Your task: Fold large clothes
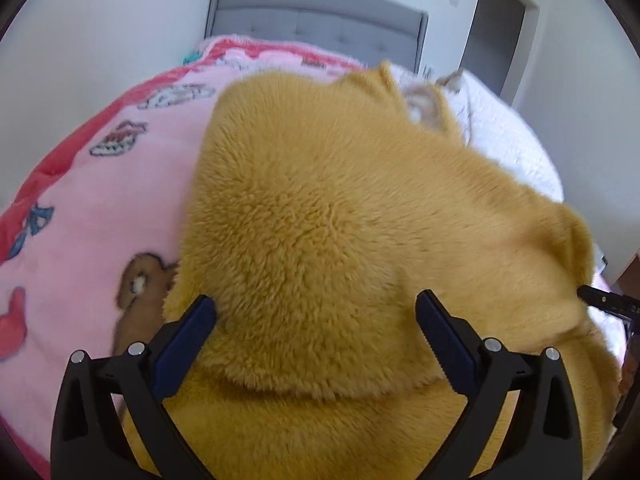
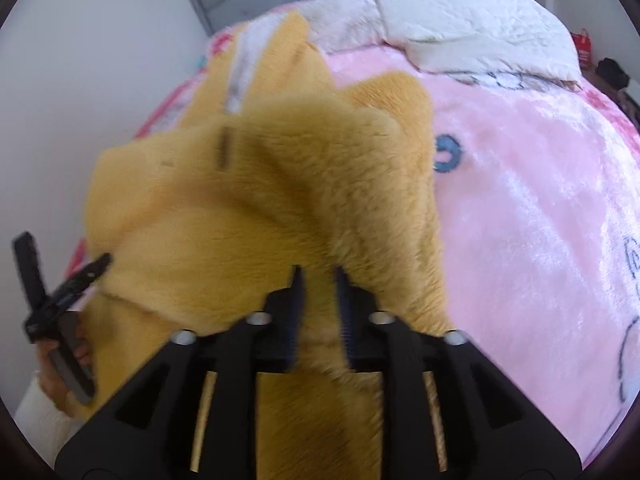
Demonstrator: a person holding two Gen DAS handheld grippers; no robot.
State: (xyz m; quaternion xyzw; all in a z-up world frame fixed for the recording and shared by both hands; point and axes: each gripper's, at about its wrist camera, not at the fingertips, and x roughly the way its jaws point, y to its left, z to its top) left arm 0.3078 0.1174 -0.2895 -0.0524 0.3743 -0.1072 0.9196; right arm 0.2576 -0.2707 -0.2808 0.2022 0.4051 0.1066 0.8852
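The yellow fleece garment (image 1: pixel 320 220) lies bunched on the pink blanket (image 1: pixel 100 200) of the bed. The left gripper (image 1: pixel 316 312) has its fingers wide over a thick fold, holding nothing. The right gripper (image 2: pixel 320 280) has narrow fingers pinching the fleece. The garment looks soft, bulky and floppy, so an edge or seam probably gives the best hold.

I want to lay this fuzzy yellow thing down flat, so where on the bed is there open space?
Open pink blanket lies right of the yellow garment, bordered above by the white quilt. A narrower strip of blanket shows left of the garment, toward the red edge. It is crowded in the middle, where the right gripper pinches the bunched garment.
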